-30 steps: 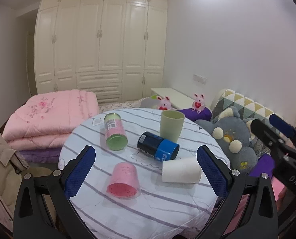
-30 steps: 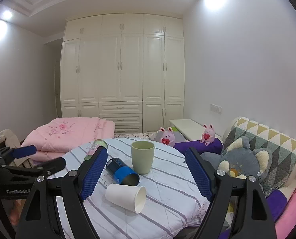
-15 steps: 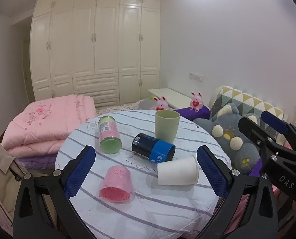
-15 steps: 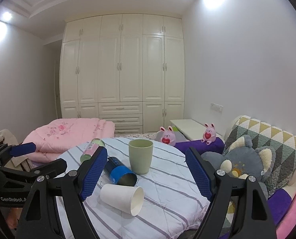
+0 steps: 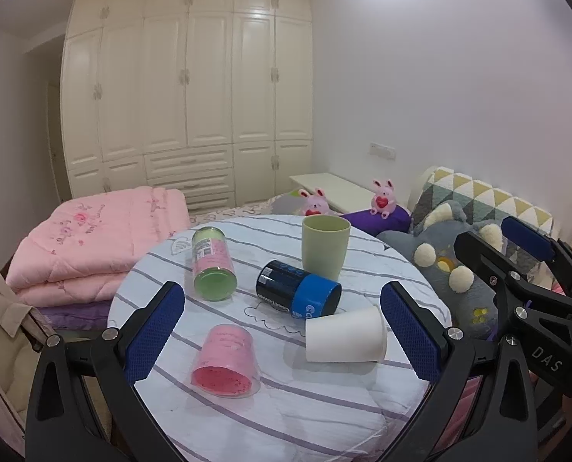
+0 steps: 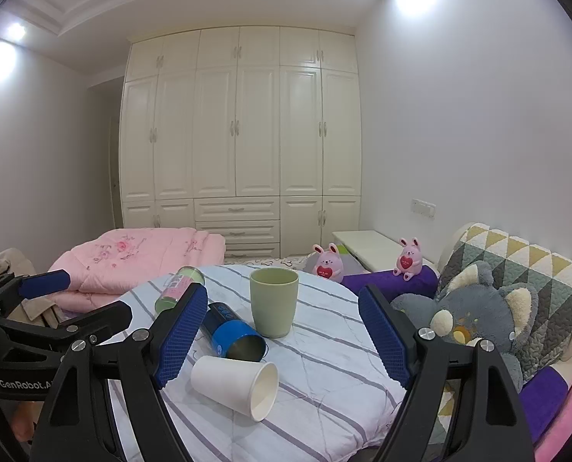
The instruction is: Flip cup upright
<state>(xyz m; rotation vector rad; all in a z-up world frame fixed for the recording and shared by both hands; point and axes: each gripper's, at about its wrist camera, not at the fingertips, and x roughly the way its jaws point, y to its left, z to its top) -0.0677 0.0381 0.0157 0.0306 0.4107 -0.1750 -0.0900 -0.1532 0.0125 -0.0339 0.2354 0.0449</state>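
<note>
A round table (image 5: 286,415) draped in a white cloth with purple stripes stands in a bedroom, and five containers sit on it. A white paper cup (image 5: 343,334) lies on its side near the right edge of the table, its open mouth turned toward the right wrist camera. Just behind it a blue and black can (image 5: 298,293) also lies on its side, and the two look close to touching. A green cup (image 5: 325,245) stands upright behind the can. A pink cup (image 5: 226,360) rests mouth down, tilted, near the front left. A pink and green bottle (image 5: 212,265) lies on its side toward the back left.

The left gripper (image 5: 282,333) hovers above the near side of the table, its blue-padded fingers spread wide and holding nothing. The right gripper (image 6: 282,337) hangs over the table's right side, its fingers likewise wide apart and empty, with the paper cup and can framed between them.

A folded pink quilt (image 5: 93,238) lies to the left, a grey plush toy (image 6: 474,312) to the right, and white wardrobes (image 6: 240,123) fill the back wall
</note>
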